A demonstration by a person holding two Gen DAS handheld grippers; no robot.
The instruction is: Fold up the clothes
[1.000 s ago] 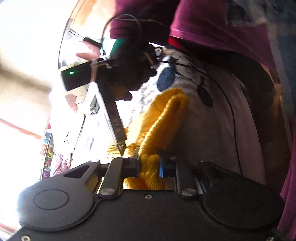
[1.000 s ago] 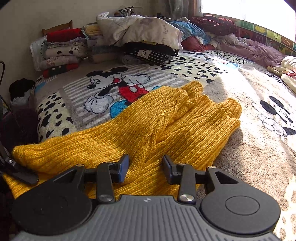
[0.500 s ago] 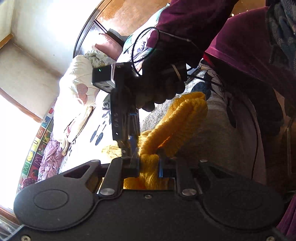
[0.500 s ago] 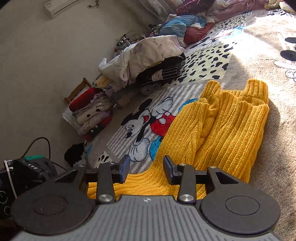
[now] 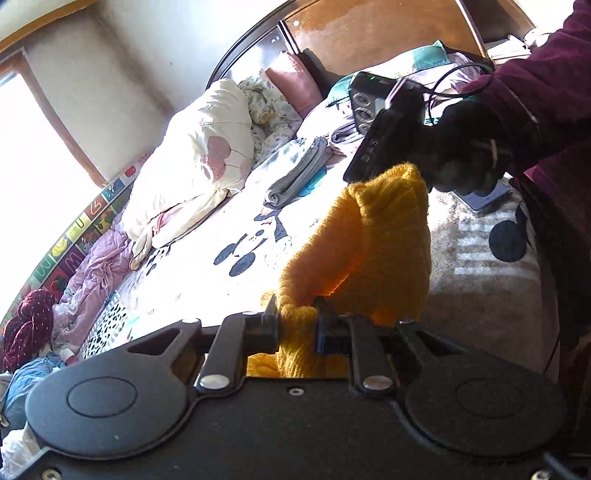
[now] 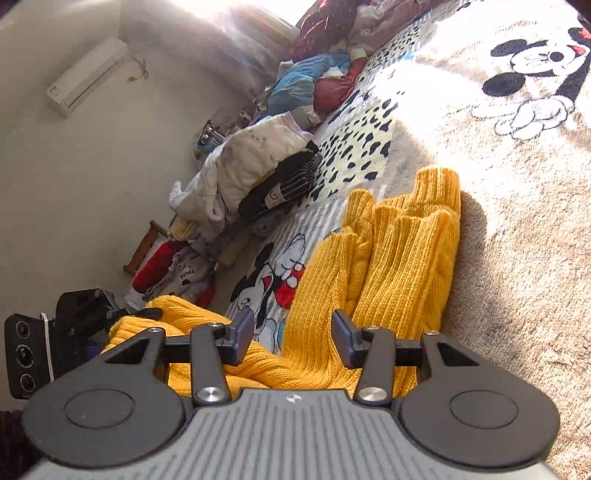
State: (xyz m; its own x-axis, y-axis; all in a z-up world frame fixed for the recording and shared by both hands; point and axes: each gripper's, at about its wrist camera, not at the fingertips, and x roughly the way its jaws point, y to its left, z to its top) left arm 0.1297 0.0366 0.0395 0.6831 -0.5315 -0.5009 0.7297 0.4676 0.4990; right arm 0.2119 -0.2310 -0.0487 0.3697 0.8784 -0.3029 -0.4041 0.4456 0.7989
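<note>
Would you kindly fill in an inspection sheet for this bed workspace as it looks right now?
Surface: cartoon-mouse blanket covering the bed, sunlit.
Job's things: yellow knit sweater, partly folded on the blanket, one end lifted.
Clutter: stacked folded clothes by the wall; cream duvet and grey pouch further along the bed.
Grippers: left hand-held gripper shut on the sweater; right hand-held gripper opening, pads not pressing the knit.
Cables: black cable looping beside the gloved hand.
Surroundings: air conditioner on the wall; wooden headboard.
</note>
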